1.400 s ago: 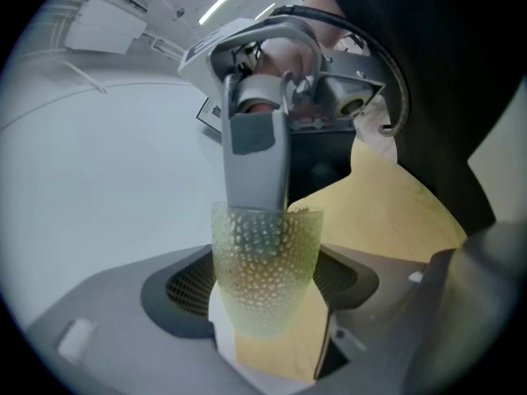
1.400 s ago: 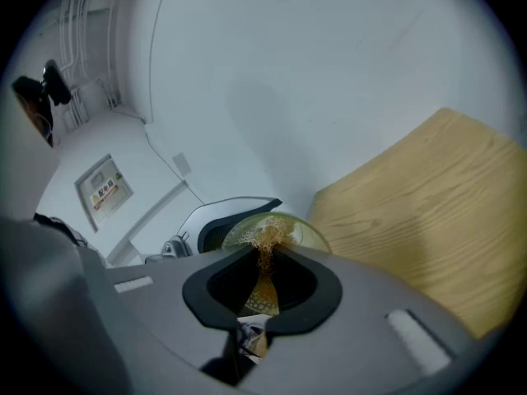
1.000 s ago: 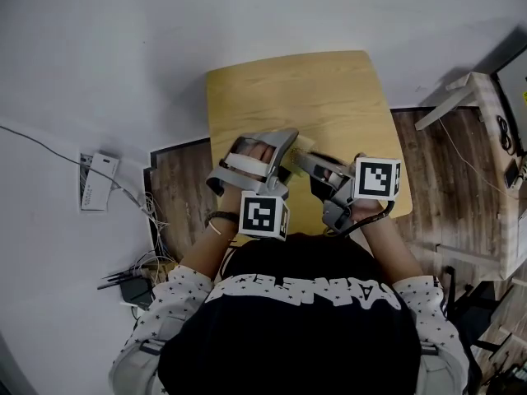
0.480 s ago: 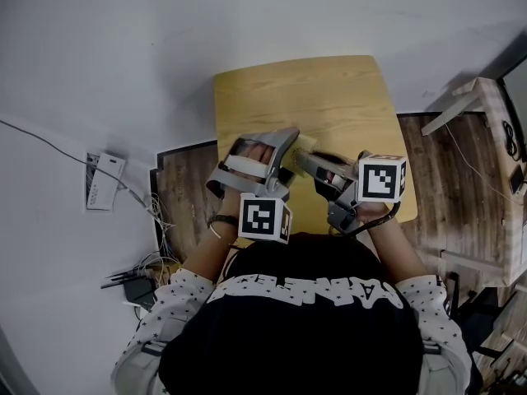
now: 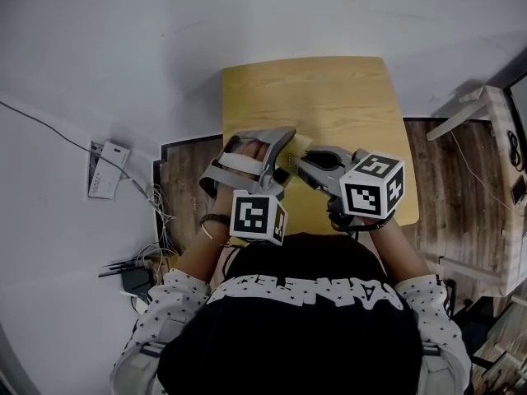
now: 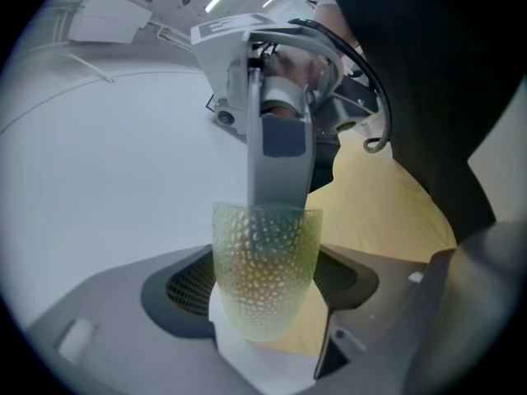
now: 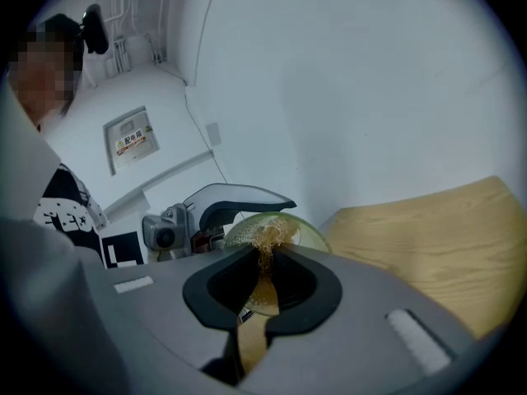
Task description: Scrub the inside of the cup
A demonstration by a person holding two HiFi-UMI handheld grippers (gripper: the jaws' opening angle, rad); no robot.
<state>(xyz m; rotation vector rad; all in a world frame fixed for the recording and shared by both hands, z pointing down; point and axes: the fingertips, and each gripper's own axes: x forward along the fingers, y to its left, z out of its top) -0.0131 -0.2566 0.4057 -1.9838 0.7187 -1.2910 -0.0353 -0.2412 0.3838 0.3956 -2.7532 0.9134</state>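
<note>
Left gripper [image 6: 265,303]: fingers closed part-way on the cup [image 6: 265,270], one on each side of its dimpled, translucent yellow-green wall. The cup is held up off the bench [image 5: 329,97], mouth turned toward the other tool.

Right gripper [image 7: 262,282]: fingers pinched almost shut on the thin brown handle of a brush [image 7: 268,239]. The frizzy bristle end sits at the cup's rim, pointing in. I cannot tell how deep it reaches, as the gripper body blocks the interior.

Head view: both tools meet nose to nose over the near edge of the bench, close to my chest.

Judgement: scrubbing is in hand and the bristles look engaged at the mouth.

How I'd run it:
- Hold the left side firm and steady. The cup wall looks thin and may flex or slip if squeezed harder.
- Drive the brush along the cup's axis so the handle doesn't lever against the rim.
- Work the bristles round the inner wall with small wrist rolls, then down to the base.
- Watch the handle, as the narrow pinch could let it twist.
</note>
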